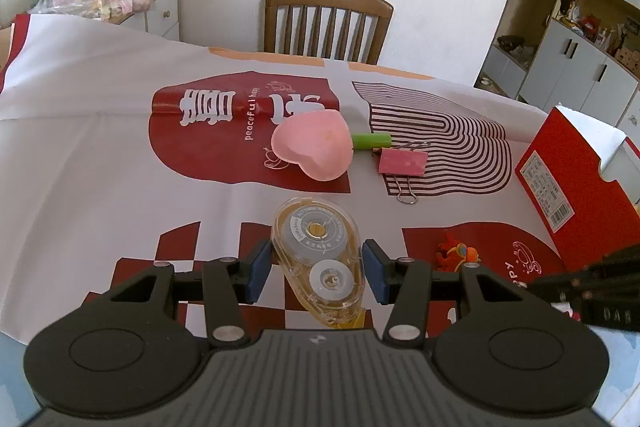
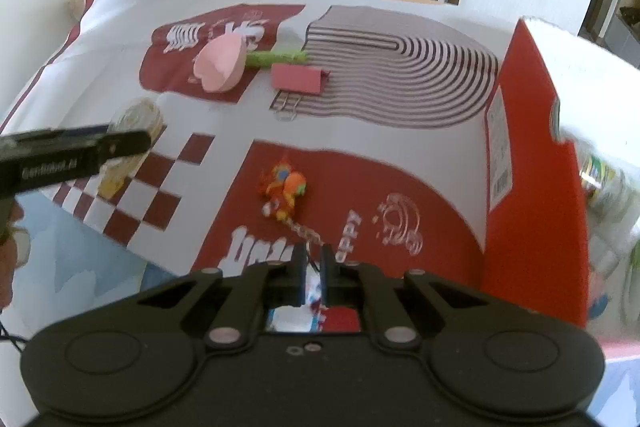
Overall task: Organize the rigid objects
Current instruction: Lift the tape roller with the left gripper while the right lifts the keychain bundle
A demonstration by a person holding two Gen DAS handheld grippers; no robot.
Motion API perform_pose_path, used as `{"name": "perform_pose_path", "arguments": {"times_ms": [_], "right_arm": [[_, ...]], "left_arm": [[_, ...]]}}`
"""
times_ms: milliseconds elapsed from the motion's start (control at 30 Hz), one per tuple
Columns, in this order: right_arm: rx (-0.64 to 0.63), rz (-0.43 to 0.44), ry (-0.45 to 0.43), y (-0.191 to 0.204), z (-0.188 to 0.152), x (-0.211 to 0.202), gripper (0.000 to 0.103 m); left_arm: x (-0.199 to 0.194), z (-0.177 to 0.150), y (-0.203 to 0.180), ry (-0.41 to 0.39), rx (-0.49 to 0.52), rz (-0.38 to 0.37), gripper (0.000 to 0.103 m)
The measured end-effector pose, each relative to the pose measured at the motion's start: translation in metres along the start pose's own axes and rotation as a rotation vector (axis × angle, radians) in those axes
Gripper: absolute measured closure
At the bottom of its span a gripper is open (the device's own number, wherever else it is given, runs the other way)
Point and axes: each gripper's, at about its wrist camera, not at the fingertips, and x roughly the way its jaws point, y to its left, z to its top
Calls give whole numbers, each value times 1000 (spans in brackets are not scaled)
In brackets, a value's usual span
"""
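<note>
Clear plastic, yellow inside: the tape dispenser (image 1: pixel 320 259) lies flat on the table (image 1: pixel 100 147), on the checkered patch of the cloth, between the left gripper (image 1: pixel 316 269) fingers (image 1: pixel 258 269).
Left fingers: partly spread, one blue pad at each side of the dispenser; the pads look just beside it, and I cannot tell whether they press on it.
Right fingers: the right gripper (image 2: pixel 311 267) has them drawn together, with a thin cord or chain running down between the tips; whether it is pinched I cannot tell.
Toy: a small orange and red figure (image 2: pixel 285 191) lies on the red patch of the cloth, just ahead of the right fingers, its chain trailing toward them.
Pink dish: a heart-shaped dish (image 1: pixel 312 149) sits near the table's middle, with a green tube (image 1: pixel 372 141) touching its side.
Binder clip: pink (image 1: pixel 402 163), just beside the green tube.
Red box: a cardboard box (image 1: pixel 568 179) stands on the right part of the table, well apart from the dispenser.
Chair: a wooden chair (image 1: pixel 328 23) stands at the far edge.
</note>
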Motion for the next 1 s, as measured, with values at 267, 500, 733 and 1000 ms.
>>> {"name": "perform_pose_path", "arguments": {"times_ms": [267, 500, 733, 1000], "right_arm": [[-28, 7, -32, 0, 28, 10, 84], [-63, 36, 0, 17, 28, 28, 56], [-82, 20, 16, 25, 29, 47, 51], [-164, -28, 8, 38, 23, 54, 48]], "left_arm": [[5, 1, 1, 6, -2, -5, 54], [8, 2, 2, 7, 0, -11, 54], [12, 2, 2, 19, 1, -9, 54], [14, 1, 1, 21, -2, -9, 54]]}}
